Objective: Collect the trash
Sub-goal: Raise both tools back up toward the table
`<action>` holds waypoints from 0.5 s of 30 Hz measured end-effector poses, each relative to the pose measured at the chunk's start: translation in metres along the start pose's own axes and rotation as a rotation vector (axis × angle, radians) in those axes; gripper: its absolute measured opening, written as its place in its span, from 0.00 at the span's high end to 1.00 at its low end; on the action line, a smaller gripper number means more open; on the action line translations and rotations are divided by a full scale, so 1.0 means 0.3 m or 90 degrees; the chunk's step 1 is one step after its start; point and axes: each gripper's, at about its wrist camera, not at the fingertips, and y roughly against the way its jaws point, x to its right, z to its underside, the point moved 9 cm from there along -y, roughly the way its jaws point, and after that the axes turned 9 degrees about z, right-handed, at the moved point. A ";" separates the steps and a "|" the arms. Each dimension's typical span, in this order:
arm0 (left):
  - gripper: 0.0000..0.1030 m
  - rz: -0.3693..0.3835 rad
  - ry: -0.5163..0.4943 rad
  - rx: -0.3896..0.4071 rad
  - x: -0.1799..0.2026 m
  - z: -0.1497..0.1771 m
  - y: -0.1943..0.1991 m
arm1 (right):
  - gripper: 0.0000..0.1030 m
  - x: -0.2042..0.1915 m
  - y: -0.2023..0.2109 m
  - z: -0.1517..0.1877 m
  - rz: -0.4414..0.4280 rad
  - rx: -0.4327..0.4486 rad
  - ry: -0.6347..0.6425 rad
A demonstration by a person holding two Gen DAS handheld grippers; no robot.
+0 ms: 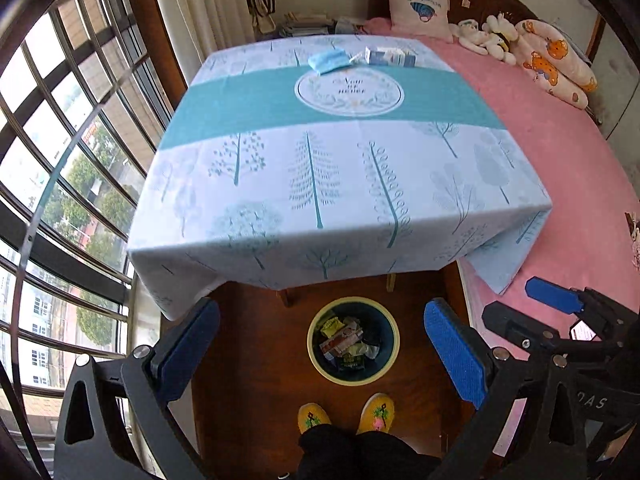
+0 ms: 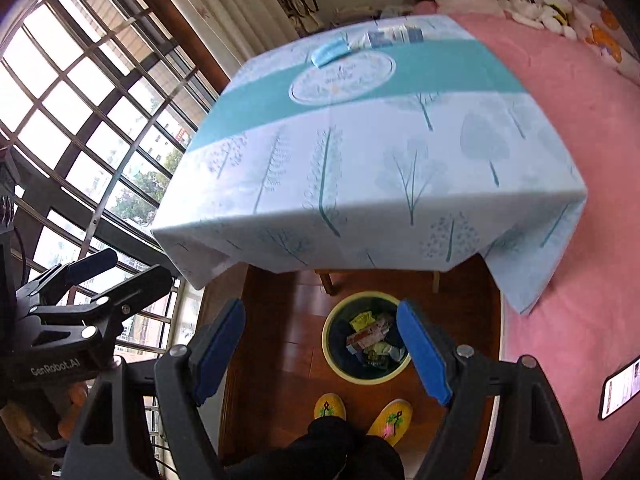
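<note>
A round bin (image 1: 353, 376) (image 2: 340, 370) with a pale yellow rim stands on the wooden floor below the table's near edge, holding several crumpled wrappers and packets. At the far end of the tablecloth (image 1: 320, 168) (image 2: 360, 152) lie a blue face mask (image 1: 329, 60) (image 2: 329, 53) and a white and blue carton (image 1: 390, 56) (image 2: 396, 35). My left gripper (image 1: 322, 344) hangs high over the floor, open, with nothing between its blue pads. My right gripper (image 2: 322, 350) is open and bare too, above the bin. Each gripper shows at the edge of the other's view.
A pink bed (image 1: 560, 168) with pillows and plush toys flanks the table on the right; a phone (image 2: 622, 388) lies on it. A barred window (image 1: 60, 160) fills the left. A person's yellow slippers (image 1: 346, 416) stand near the bin.
</note>
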 end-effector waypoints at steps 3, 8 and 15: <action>0.02 -0.012 -0.010 0.016 0.016 -0.043 0.042 | 0.23 0.002 0.047 -0.053 -0.006 0.024 -0.004; 0.02 -0.036 -0.028 0.052 0.034 -0.130 0.107 | 0.23 0.004 0.109 -0.145 -0.010 0.064 0.004; 0.02 -0.046 -0.052 0.088 0.041 -0.261 0.158 | 0.23 -0.010 0.146 -0.258 -0.010 0.105 0.028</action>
